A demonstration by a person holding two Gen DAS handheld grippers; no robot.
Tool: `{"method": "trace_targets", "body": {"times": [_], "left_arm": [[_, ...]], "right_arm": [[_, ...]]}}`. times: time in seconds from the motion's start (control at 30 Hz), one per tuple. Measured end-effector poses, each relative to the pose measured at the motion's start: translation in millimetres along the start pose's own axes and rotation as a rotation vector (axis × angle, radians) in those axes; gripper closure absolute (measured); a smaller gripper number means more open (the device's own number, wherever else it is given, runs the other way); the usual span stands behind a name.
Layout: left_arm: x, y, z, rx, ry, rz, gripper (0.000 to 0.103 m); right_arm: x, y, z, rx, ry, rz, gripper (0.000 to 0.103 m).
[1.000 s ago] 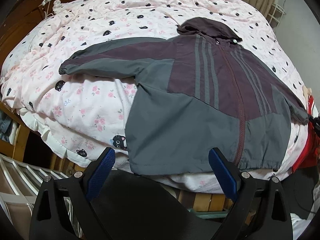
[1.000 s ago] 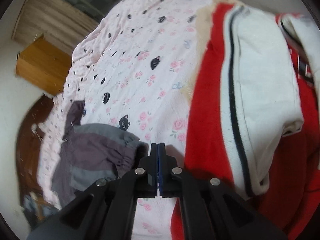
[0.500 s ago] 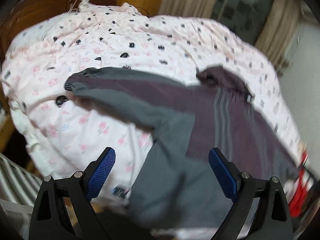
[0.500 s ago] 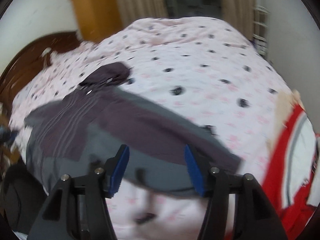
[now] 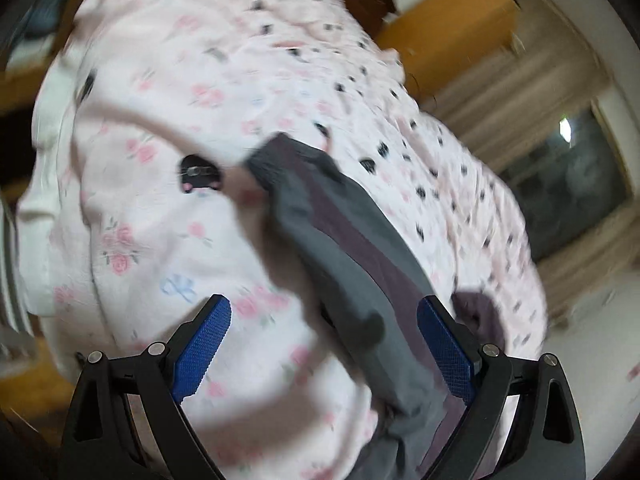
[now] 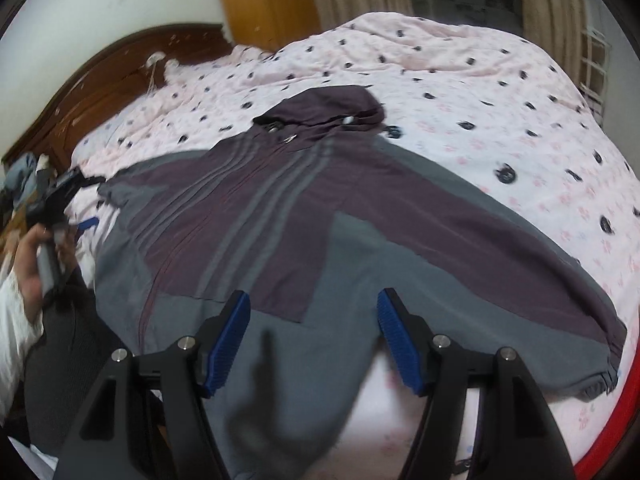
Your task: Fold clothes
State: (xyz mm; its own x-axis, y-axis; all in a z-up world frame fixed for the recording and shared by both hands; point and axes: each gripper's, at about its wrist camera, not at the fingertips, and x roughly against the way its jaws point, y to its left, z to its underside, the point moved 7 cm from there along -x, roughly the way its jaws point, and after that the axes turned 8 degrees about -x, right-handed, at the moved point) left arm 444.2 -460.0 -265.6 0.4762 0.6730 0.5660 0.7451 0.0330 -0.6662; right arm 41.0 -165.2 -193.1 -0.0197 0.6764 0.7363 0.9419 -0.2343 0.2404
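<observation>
A grey and dark purple hooded jacket (image 6: pixel 280 200) lies spread face up on the bed, hood (image 6: pixel 332 108) toward the far side. Its right sleeve (image 6: pixel 480 248) stretches out to a cuff (image 6: pixel 596 384) near the bed edge. My right gripper (image 6: pixel 313 300) hovers over the lower front of the jacket, its jaws opening with nothing between the pads. In the blurred left wrist view, the left sleeve (image 5: pixel 340 232) runs between the fingers of my left gripper (image 5: pixel 324 312), which is open and not pressing on it. The sleeve's cuff (image 5: pixel 272 160) lies farther ahead.
The pink floral quilt (image 6: pixel 500 92) covers the whole bed. A brown headboard (image 6: pixel 100 92) and an orange cabinet (image 6: pixel 264 4) stand behind it. A red garment (image 6: pixel 616 432) lies at the right bed edge. A hand (image 6: pixel 34 256) holds the other gripper at the left.
My right gripper has opened and swung from the red and white garment to over the jacket's front. The left gripper has rolled and moved over the left sleeve, still open.
</observation>
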Motion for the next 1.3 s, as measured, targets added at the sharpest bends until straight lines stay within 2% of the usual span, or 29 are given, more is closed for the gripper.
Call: {"method": "trace_targets", "body": {"times": [0.1, 0.27, 0.43, 0.5, 0.6, 0.67, 0.73, 0.9, 1.3], "left_arm": [[-8, 2, -6, -0.007, -0.018, 0.007, 0.011], [-24, 0, -16, -0.049, -0.042, -0.013, 0.011], [-31, -2, -34, -0.092, -0.106, -0.029, 0.012], [-34, -2, -41, -0.116, -0.131, -0.039, 0.021], [-40, 4, -48, -0.097, -0.147, -0.033, 0.046], [-39, 11, -49, -0.067, -0.164, -0.041, 0.077], [-37, 18, -49, -0.047, -0.177, -0.044, 0.088], [-27, 15, -50, -0.076, -0.217, -0.038, 0.091], [24, -29, -54, -0.266, -0.377, -0.128, 0.091]], "right_arm": [[-5, 8, 1, 0.039, 0.013, 0.018, 0.035], [-11, 8, 3, 0.003, 0.039, 0.0, 0.035], [-14, 5, 6, -0.031, 0.059, -0.003, 0.035], [-15, 5, 9, -0.039, 0.069, 0.0, 0.035], [-18, 7, 13, -0.039, 0.087, 0.007, 0.035], [-19, 8, 16, -0.031, 0.093, 0.015, 0.035], [-20, 11, 18, -0.025, 0.097, 0.018, 0.035], [-22, 15, 20, -0.024, 0.103, 0.016, 0.035], [-13, 10, 27, -0.027, 0.105, 0.018, 0.035]]}}
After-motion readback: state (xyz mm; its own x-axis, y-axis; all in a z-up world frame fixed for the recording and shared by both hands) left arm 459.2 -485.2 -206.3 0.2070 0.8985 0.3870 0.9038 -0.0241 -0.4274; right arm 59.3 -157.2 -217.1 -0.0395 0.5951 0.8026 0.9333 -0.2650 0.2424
